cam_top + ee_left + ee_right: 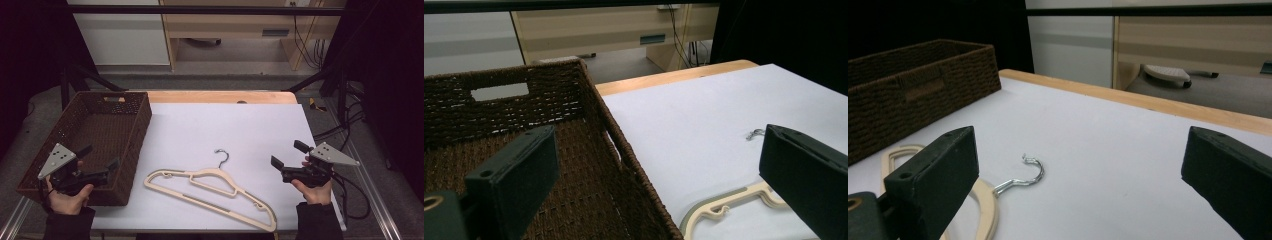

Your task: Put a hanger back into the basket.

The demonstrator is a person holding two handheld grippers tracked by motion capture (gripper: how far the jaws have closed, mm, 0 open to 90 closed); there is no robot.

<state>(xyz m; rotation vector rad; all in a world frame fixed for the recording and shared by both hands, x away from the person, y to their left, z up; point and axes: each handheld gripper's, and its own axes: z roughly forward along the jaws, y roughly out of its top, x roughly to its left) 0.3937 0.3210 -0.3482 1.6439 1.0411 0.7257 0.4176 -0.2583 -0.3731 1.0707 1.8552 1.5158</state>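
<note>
A cream plastic hanger (215,192) with a metal hook (222,158) lies flat on the white table sheet (235,130). A dark brown wicker basket (132,132) stands at the left, with nothing inside it. My left gripper (99,157) hovers open over the basket's near right corner, nothing between its jaws. In the left gripper view the basket wall (624,155) and the hanger's end (719,205) lie ahead. At the right, my right gripper (289,154) is open and holds nothing, pointing left toward the hook (1025,175).
The table's wooden far edge (220,96) borders the sheet. Black frame bars and cables (350,125) run along the right side. A cabinet (235,25) stands beyond the table.
</note>
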